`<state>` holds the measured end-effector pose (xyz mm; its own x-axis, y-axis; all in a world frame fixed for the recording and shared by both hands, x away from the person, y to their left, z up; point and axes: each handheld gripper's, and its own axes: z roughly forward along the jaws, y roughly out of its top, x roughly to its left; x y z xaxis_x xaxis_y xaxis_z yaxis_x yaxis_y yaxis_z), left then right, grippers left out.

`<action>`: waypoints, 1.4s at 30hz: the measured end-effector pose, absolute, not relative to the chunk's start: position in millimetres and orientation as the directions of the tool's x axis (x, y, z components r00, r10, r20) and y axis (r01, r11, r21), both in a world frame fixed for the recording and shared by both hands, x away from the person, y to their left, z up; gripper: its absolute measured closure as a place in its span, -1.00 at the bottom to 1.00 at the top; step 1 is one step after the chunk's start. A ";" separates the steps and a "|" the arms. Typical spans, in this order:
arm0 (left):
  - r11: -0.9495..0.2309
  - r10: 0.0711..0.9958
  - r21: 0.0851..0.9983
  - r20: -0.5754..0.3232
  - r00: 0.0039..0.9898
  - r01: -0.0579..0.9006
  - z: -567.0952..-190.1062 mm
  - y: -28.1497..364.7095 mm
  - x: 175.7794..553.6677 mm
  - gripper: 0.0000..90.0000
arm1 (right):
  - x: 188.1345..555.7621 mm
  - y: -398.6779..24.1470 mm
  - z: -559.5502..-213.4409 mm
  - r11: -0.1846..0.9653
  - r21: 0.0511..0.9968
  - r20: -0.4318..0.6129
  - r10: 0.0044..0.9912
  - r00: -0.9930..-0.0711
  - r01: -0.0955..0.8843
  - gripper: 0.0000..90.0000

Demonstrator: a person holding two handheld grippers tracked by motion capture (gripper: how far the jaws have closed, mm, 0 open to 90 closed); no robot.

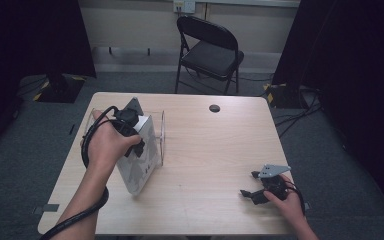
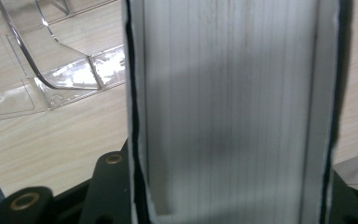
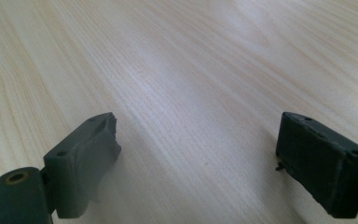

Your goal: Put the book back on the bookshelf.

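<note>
A thick white book (image 1: 145, 167) stands tilted on the wooden table (image 1: 215, 150), its lower corner on the wood. My left gripper (image 1: 131, 140) is shut on it from above. In the left gripper view the book's page edge (image 2: 233, 102) sits between the black jaws of that gripper (image 2: 228, 200). Just behind the book is a clear plastic stand (image 1: 161, 131), seen also as the curved clear stand (image 2: 65, 77) at upper left. My right gripper (image 1: 248, 184) rests near the table's front right corner. This right gripper (image 3: 198, 140) is open, with bare wood between its pads.
A black folding chair (image 1: 207, 50) stands beyond the table's far edge. A round dark cable grommet (image 1: 214, 108) sits in the tabletop near the back. Black curtains hang at both sides, and cables lie on the grey floor at the right.
</note>
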<state>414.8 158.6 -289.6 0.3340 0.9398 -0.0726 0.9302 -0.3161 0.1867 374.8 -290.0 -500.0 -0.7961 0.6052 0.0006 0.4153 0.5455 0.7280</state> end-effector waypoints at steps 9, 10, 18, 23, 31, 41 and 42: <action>-0.279 0.952 0.202 -0.072 0.299 0.939 -288.4 160.0 419.2 0.17 | 375.2 -290.1 -500.0 0.549 0.728 -0.002 0.601 -0.799 0.411 -0.74; -0.282 0.951 0.202 -0.069 0.301 0.938 -287.9 159.9 419.4 0.17 | 375.2 -290.2 -500.0 0.549 0.728 -0.003 0.601 -0.799 0.410 -0.74; -0.263 0.956 0.203 -0.079 0.284 0.943 -289.4 159.4 421.9 0.17 | 375.3 -290.2 -500.0 0.549 0.728 -0.003 0.600 -0.800 0.410 -0.74; -0.257 0.956 0.200 -0.088 0.279 0.945 -289.9 157.2 424.4 0.17 | 375.3 -290.2 -500.0 0.549 0.728 -0.003 0.601 -0.800 0.410 -0.74; -0.244 0.962 0.212 -0.069 0.264 0.946 -289.5 153.7 429.0 0.17 | 375.3 -290.2 -500.0 0.550 0.728 -0.003 0.600 -0.800 0.410 -0.74; -0.219 0.969 0.228 -0.061 0.238 0.949 -290.4 151.3 434.6 0.17 | 375.2 -290.0 -500.0 0.546 0.729 -0.001 0.603 -0.798 0.412 -0.74; -0.212 0.971 0.230 -0.061 0.231 0.950 -290.4 151.4 435.0 0.17 | 375.2 -290.1 -500.0 0.547 0.729 -0.002 0.602 -0.799 0.411 -0.74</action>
